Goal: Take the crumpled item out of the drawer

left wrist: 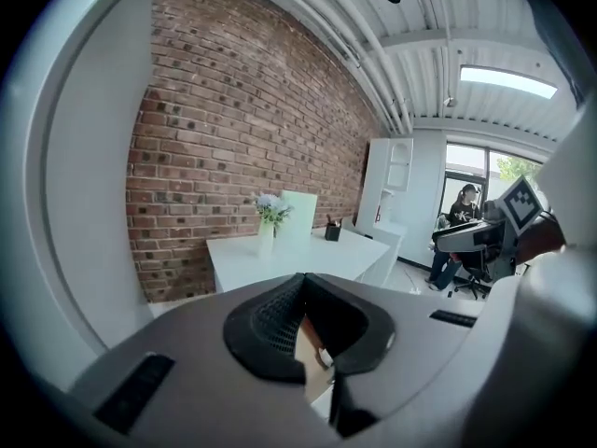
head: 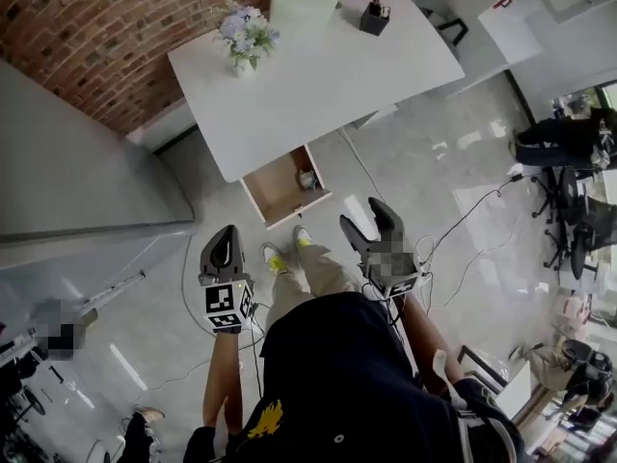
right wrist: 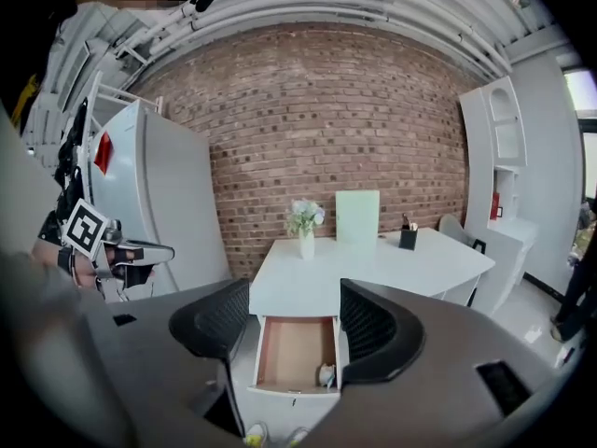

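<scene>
Crumpled item (right wrist: pixel 326 374): small whitish wad, lumpy, lying in the front right corner of the drawer (head: pixel 275 196). Drawer is open under the white table (head: pixel 318 75), with a brown floor. Left hand-held gripper (head: pixel 229 231): jaws together, empty. Right hand-held gripper (head: pixel 359 212): jaws apart, nothing between. Both are well short of the drawer.

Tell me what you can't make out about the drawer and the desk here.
Crumpled item: too small in the head view to identify.
Drawer: in the left gripper view, mostly hidden behind the shut jaws of the left gripper.
Pen holder: contents too small in the right gripper view.
</scene>
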Demonstrator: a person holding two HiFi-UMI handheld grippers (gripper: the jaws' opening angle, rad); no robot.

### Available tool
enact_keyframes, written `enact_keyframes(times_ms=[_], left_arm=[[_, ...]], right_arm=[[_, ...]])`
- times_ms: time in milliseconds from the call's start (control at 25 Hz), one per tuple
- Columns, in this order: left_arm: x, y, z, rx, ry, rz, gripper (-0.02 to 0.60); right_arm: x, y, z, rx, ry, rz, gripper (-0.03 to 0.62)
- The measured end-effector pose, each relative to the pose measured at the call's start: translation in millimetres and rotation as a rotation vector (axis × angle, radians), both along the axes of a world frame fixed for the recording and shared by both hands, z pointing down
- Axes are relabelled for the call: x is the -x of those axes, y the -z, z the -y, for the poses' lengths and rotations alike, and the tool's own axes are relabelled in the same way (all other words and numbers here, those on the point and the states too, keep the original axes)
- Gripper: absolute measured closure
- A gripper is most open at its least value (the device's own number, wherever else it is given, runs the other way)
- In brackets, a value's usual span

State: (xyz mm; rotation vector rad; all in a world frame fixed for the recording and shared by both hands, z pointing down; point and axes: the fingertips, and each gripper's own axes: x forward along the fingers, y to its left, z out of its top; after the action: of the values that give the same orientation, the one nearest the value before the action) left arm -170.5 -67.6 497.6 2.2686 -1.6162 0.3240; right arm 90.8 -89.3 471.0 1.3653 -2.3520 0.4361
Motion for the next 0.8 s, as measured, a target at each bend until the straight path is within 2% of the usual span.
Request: enact_keyframes(times_ms=[200, 440, 640, 800], left_arm=[[-25.3, -23.0, 27.3, 0.043, -0.034, 0.006, 0.565], [-39.7, -88.8, 57.0, 0.126, -0.051, 0.012, 0.565], [-39.2, -166.9, 83.9, 0.221, -0.005, -0.032, 0.565], [-43.3, -211.1, 74.7, 0.301, 0.043, -0.063, 0.565]], right_arm=[[6.4, -64.7, 42.2, 0.085, 0.077, -0.062, 0.275], [22.6, -221.4, 86.6, 0.273, 0.19, -0.201, 0.275], [19.8, -373.7, 132.8, 0.444, 0.136, -0.301, 0.276], [4.8, -465.9, 148.4, 0.595, 0.073, -0.343, 0.305]])
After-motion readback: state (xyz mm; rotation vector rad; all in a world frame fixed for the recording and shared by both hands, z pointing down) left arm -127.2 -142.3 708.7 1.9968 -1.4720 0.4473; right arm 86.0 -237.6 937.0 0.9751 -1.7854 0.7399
